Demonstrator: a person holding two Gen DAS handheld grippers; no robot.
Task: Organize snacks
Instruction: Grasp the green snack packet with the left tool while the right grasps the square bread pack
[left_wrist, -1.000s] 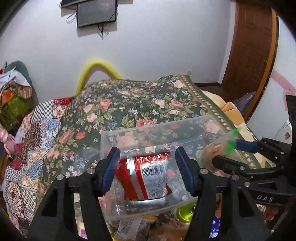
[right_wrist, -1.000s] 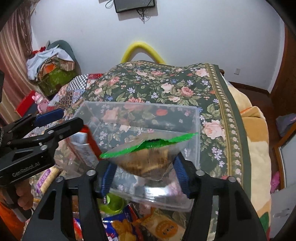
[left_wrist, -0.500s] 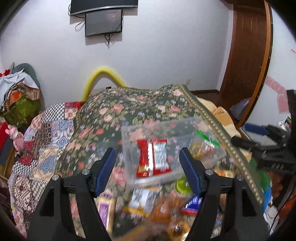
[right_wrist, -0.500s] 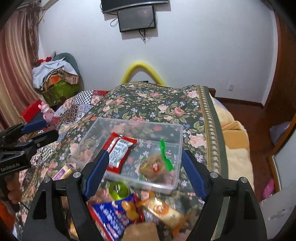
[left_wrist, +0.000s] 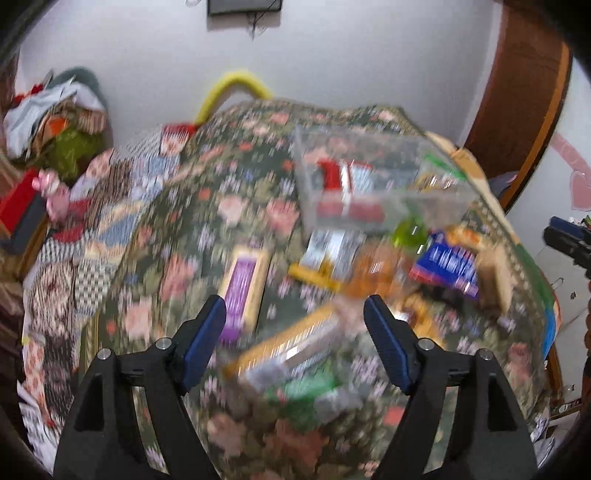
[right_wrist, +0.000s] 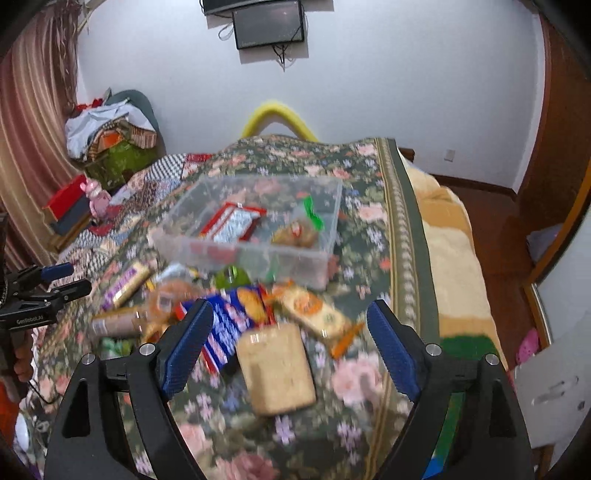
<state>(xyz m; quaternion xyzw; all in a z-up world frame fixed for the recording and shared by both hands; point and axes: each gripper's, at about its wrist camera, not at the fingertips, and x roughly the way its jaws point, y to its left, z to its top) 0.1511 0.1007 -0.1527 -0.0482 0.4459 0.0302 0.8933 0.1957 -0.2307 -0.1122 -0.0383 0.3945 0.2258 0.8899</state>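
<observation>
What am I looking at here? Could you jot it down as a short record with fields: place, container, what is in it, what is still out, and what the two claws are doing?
Place: a bed with a floral cover
Container: clear plastic bin
Inside: red and silver packet; bag with green top
Still out: blue biscuit pack, tan packet, purple bar, other snacks
Left gripper: jaws opening, gripping nothing
Right gripper: jaws opening, gripping nothing

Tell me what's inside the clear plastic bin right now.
In the clear plastic bin: a red and silver snack packet and a green-topped bag of brown snacks. Anything beneath them is covered; the near wall blurs its floor.
</observation>
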